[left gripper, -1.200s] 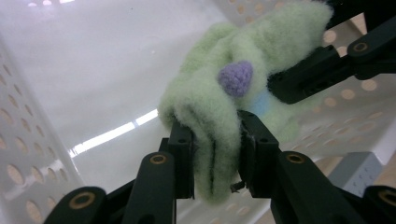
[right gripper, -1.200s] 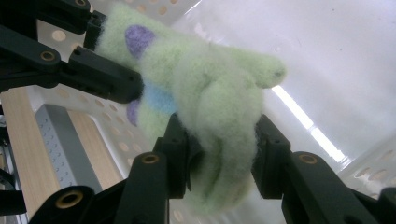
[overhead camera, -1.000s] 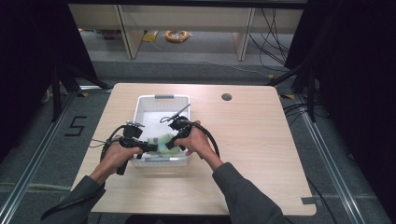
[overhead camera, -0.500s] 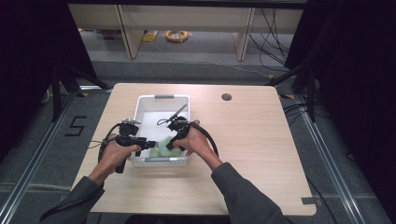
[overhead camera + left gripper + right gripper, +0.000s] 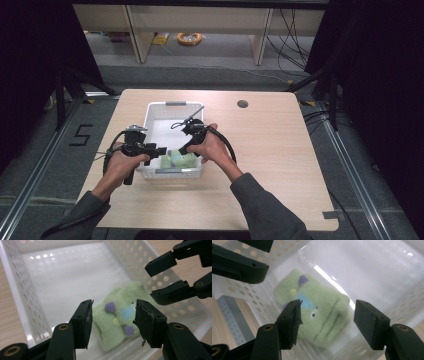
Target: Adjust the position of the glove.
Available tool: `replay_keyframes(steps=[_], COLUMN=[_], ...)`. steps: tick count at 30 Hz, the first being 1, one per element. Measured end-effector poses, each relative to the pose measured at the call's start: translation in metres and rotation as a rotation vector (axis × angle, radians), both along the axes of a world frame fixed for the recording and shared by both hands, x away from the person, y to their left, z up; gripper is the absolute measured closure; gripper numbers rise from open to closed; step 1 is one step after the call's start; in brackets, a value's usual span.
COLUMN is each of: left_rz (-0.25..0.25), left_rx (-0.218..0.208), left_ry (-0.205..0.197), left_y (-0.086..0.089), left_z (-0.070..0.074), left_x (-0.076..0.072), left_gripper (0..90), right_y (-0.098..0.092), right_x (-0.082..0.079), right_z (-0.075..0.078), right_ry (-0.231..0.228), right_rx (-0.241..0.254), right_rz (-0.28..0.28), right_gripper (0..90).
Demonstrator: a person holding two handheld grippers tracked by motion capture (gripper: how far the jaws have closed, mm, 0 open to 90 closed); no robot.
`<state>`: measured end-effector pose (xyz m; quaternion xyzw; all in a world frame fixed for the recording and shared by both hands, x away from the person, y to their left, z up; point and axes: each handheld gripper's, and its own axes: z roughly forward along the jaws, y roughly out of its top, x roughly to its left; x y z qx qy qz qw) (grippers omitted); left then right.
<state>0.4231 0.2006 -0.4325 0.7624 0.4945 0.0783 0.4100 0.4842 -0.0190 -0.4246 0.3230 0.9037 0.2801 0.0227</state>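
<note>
Cloth of pale green plush (image 5: 117, 322), folded and carrying purple bobbles, a small yellow button and a blue patch, is lying on the floor of the white perforated basket (image 5: 157, 112), in the corner nearest the person. From above the green cloth is showing at the basket's near wall, between the two hands. The left gripper (image 5: 113, 320) is hovering just above the cloth with its jaws standing apart; they have just been opening, and the cloth is sitting below the gap between them without either pad pressing on it. The right gripper (image 5: 327, 322) is hanging over the same cloth from the other side, its jaws likewise parted and just having been opening, the green plush lying under the gap and free of both pads. In the left gripper view the right gripper's black jaws are reaching in from the upper right, close to the basket's wall. The basket is resting on the light wooden desk (image 5: 280, 150), left of its middle, and a small dark round hole (image 5: 242, 104) is sitting in the desk near its far edge.
</note>
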Motion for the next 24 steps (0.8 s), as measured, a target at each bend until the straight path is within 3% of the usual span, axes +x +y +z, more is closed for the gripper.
replay_keyframes(steps=[1, 7, 9, 11, 12, 14, 16, 22, 24], left_rz=[0.003, -0.034, -0.025, -0.054, -0.047, -0.055, -0.067, -0.104, -0.117], left_rx=[-0.023, -0.023, -0.043, -0.02, -0.044, -0.051, -0.051, -0.089, -0.092], left_ry=[-0.004, -0.026, -0.034, -0.038, -0.044, -0.056, -0.058, -0.091, -0.101], left_y=[0.0, -0.003, -0.007, -0.007, -0.01, -0.013, -0.015, -0.025, -0.029], left_z=[0.002, 0.008, 0.009, 0.01, 0.009, 0.011, 0.011, 0.012, 0.011], left_x=[-0.003, -0.018, -0.023, -0.027, -0.029, -0.034, -0.038, -0.059, -0.066], left_gripper=[46.5, 39.8, 36.5, 34.5, 33.6, 31.2, 28.8, 26.2, 25.3], right_y=[-0.002, -0.024, -0.03, -0.035, -0.038, -0.044, -0.048, -0.064, -0.07], right_x=[-0.001, -0.011, -0.013, -0.018, -0.02, -0.023, -0.028, -0.042, -0.046], right_z=[0.002, 0.017, 0.018, 0.021, 0.022, 0.024, 0.026, 0.029, 0.027], right_ry=[0.001, -0.018, -0.033, -0.025, -0.029, -0.058, -0.043, -0.036, -0.063], right_rx=[0.011, 0.067, 0.076, 0.097, 0.11, 0.125, 0.126, 0.172, 0.203], right_rz=[-0.002, -0.014, 0.002, -0.015, -0.01, 0.002, -0.028, -0.046, -0.035], right_gripper=[38.5, 36.7, 35.9, 35.0, 34.5, 33.5, 30.3, 21.3, 21.0])
